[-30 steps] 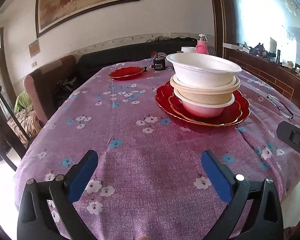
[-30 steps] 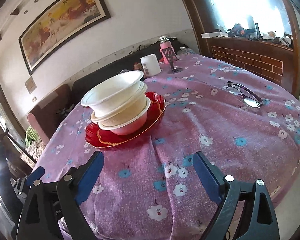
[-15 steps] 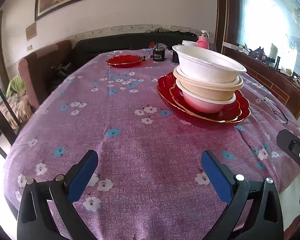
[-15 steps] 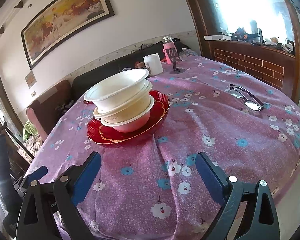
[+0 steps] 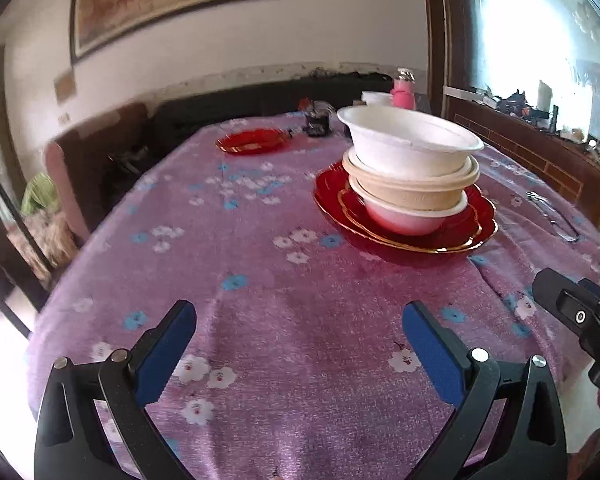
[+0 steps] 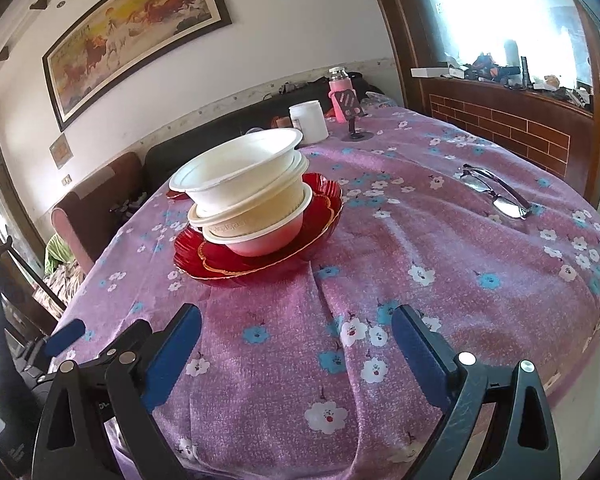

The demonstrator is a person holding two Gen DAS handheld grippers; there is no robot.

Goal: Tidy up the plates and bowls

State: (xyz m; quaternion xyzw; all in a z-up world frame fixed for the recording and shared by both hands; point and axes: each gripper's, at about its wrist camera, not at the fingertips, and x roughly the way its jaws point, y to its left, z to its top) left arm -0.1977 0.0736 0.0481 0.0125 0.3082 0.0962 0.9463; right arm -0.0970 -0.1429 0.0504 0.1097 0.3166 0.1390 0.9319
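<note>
Three stacked bowls (image 5: 410, 168) (image 6: 246, 196), white on beige on white, sit on stacked red plates (image 5: 476, 220) (image 6: 324, 208) with gold rims on the purple floral tablecloth. A single red plate (image 5: 252, 142) lies at the far side of the table. My left gripper (image 5: 298, 344) is open and empty above the near table edge, left of the stack. My right gripper (image 6: 296, 344) is open and empty above the near edge, in front of the stack. The right gripper's body (image 5: 580, 316) shows at the left wrist view's right edge.
Eyeglasses (image 6: 496, 194) lie on the cloth to the right. A white cup (image 6: 308, 120), a pink bottle (image 6: 342, 94) and a small stand (image 6: 356, 134) are at the back. An armchair (image 5: 88, 168) stands to the left, a brick ledge (image 6: 500, 128) to the right.
Both grippers have shifted slightly over the near table edge; the views tilted a little. The bowls and plates have not moved. Both grippers stay open.
</note>
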